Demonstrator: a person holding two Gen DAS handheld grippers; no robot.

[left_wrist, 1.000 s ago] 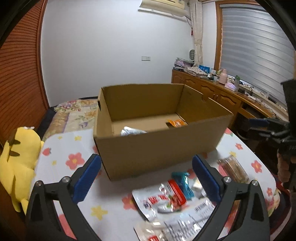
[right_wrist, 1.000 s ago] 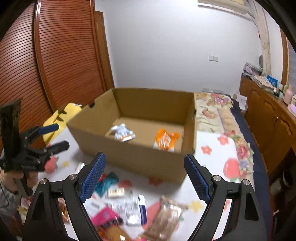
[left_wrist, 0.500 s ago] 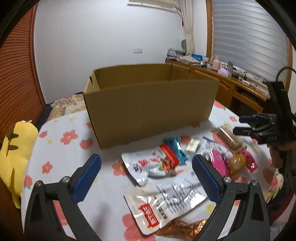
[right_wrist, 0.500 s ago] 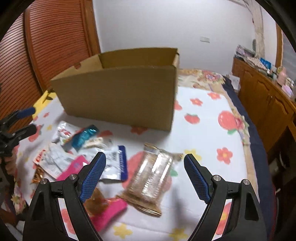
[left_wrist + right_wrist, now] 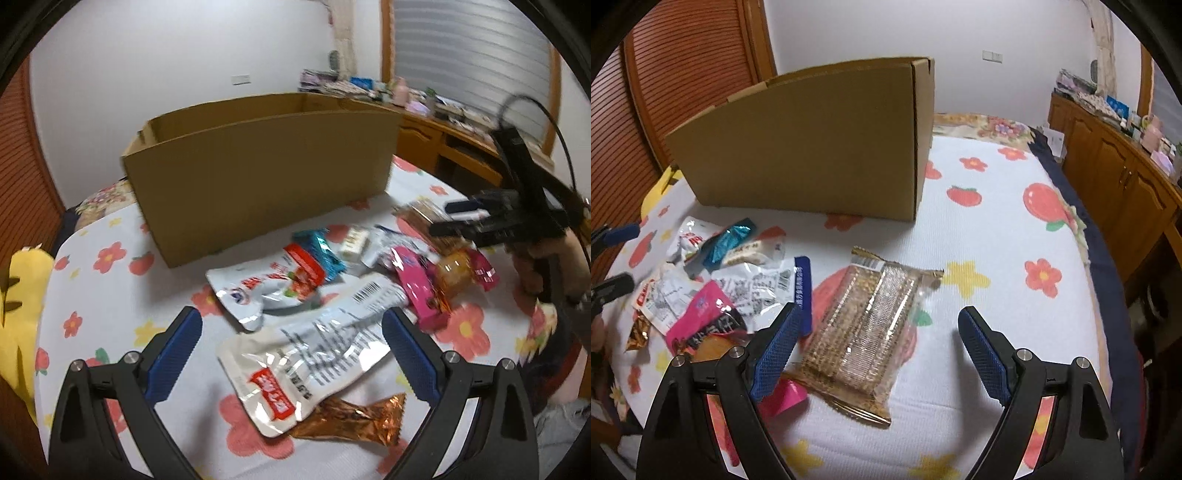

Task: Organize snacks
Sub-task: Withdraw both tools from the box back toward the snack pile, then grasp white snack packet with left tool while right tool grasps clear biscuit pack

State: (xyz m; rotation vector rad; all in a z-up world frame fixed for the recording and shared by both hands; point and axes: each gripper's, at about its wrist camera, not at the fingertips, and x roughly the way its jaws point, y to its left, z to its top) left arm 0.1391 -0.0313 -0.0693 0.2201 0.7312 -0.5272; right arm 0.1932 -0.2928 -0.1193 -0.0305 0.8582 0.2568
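The left gripper (image 5: 291, 345) hung spread and empty just above a long white pouch (image 5: 314, 354), which lay well in front of the cardboard box (image 5: 258, 177) and over a copper wrapper (image 5: 354, 421). The right gripper (image 5: 875, 350) also stood wide, grasping nothing, over a clear cracker pack (image 5: 864, 332) in front of the box's right corner. Nearer the box lay a pink packet (image 5: 701, 321), a second white pouch (image 5: 266, 291) and a teal wrapper (image 5: 321, 253), all on the flowered cloth (image 5: 997, 240).
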